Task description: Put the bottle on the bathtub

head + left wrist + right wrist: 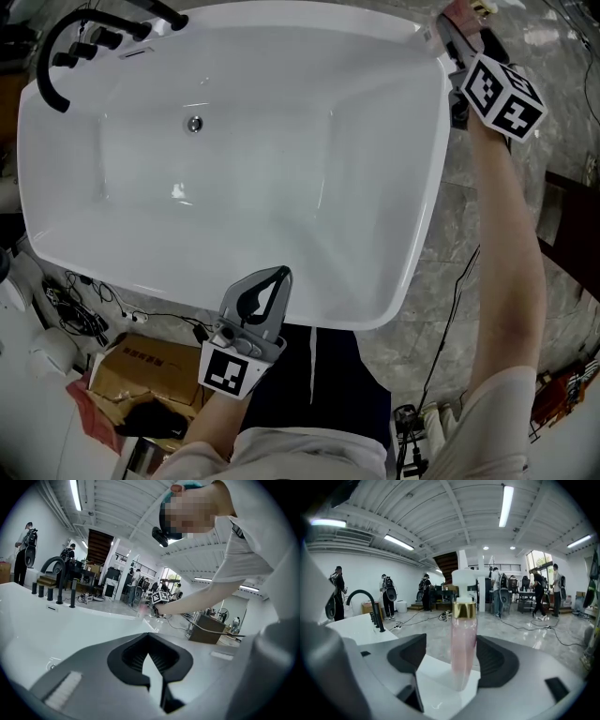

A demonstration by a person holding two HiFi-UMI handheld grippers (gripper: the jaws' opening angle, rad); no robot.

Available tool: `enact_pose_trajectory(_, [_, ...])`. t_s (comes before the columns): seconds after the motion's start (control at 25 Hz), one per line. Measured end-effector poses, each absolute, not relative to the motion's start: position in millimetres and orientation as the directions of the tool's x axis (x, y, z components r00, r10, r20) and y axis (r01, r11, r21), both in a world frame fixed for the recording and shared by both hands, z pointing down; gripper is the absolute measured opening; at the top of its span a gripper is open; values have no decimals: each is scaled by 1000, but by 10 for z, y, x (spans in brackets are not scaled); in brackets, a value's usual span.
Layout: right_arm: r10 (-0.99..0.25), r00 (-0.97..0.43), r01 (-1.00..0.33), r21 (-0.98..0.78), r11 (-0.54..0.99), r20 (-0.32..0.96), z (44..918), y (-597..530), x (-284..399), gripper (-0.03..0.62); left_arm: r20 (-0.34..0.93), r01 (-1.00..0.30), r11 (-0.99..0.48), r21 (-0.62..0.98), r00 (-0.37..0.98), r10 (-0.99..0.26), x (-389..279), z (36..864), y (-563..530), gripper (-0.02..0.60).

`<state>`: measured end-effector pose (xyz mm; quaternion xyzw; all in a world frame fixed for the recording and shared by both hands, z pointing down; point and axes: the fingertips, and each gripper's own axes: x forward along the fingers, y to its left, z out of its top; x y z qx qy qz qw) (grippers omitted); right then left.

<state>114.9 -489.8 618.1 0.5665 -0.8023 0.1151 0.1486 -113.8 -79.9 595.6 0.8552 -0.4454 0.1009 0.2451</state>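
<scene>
The bottle (463, 644) stands upright on the bathtub (412, 234) corner, upper right of the head view, between the released right tongs (454, 677), which stand clear so it rests alone, while the left tongs (278, 277) wait clenched and empty.

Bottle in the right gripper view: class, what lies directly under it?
The pink bottle stands on the white bathtub rim. Its base covers the spot beneath; the right gripper's open jaws flank it.
</scene>
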Motion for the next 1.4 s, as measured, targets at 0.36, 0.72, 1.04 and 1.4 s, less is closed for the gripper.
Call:
enact_pose_trajectory(0.36, [-841, -408, -904, -30, 426, 357, 6128, -3833, 989, 316, 380, -808, -508, 300, 589, -713, -1097, 5905, -902, 3])
enact_pose_trajectory(0.72, [-723, -582, -806, -146, 574, 371, 6017, -2251, 534, 264, 364, -795, -534, 287, 607, -707, -987, 5844, -959, 3])
enact_pose_trajectory(1.04, [-724, -552, -833, -237, 500, 414, 5982, -1127, 452, 22, 334, -782, -565, 263, 623, -707, -865, 5753, -1020, 3])
enact_pose_trajectory(1.4, [-721, -520, -854, -286, 434, 459, 6108, -848, 377, 6, 335, -781, -570, 256, 624, -706, -781, 5728, -912, 3])
